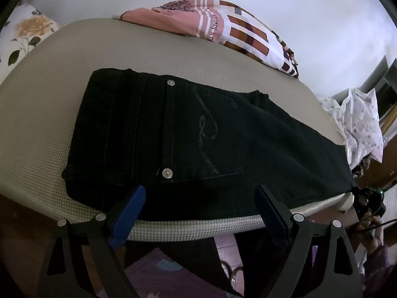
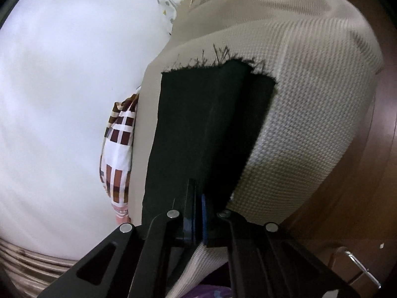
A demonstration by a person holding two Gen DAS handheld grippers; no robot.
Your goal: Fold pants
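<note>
Left wrist view: the left hand-held gripper (image 1: 199, 200) hangs released, its blue-padded fingers (image 1: 131, 207) spread wide with nothing between them.
Pants: the black denim pants (image 1: 198, 134) lie flat on the bed just ahead of this gripper, stitched back pocket up, waistband to its left, legs running off to its right. The near edge of the cloth lies between the two fingertips, apart from the pads.
Bed: a beige waffle-textured mattress (image 1: 44, 114); a pink and brown checked pillow (image 1: 223, 27) lies at its far side, beyond the pants.
Right wrist view: the right hand-held gripper (image 2: 197, 198) is clenched, its pads pressed together at the near edge of the pants' leg (image 2: 198, 124); whether cloth is pinched there I cannot tell.
Leg end: the frayed hem (image 2: 218, 62) lies far ahead of this gripper on the mattress (image 2: 310, 99).
</note>
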